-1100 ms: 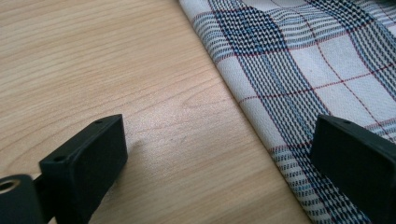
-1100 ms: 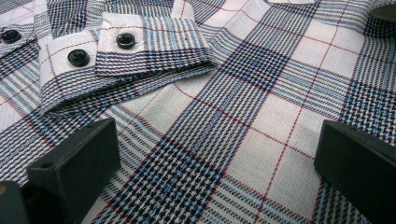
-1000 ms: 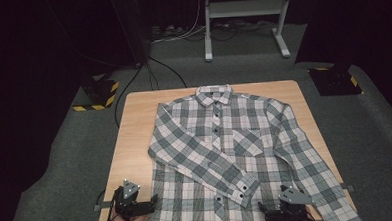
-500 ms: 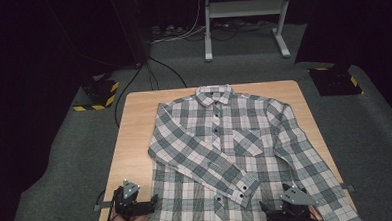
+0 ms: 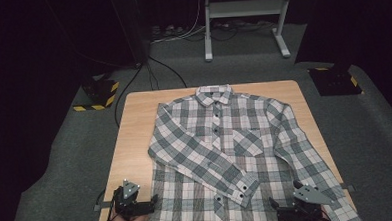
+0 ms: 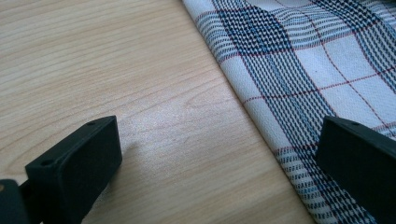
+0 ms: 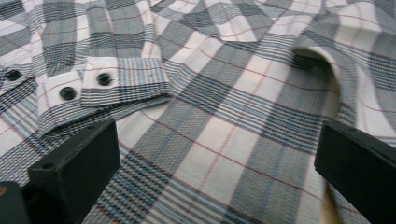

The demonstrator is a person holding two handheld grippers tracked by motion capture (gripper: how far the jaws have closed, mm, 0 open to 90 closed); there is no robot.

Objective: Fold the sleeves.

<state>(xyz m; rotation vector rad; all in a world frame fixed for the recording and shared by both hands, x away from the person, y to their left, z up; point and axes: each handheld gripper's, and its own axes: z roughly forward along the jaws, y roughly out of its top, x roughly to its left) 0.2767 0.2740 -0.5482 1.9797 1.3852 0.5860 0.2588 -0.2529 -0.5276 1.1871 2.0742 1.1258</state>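
Shirt lies flat, centre of table, one sleeve folded across its front. Left gripper at lower left, right gripper at lower right, both jaws wide, holding nothing. Risk: left jaws straddle the hem edge; closing could pinch one layer or miss, dragging the fabric crooked.

Your high view looks forward and down on the table, shirt whole. Your left gripper view sits low and close at seven o'clock, facing its hem edge. Your right gripper view, close at five o'clock, faces the cuff.
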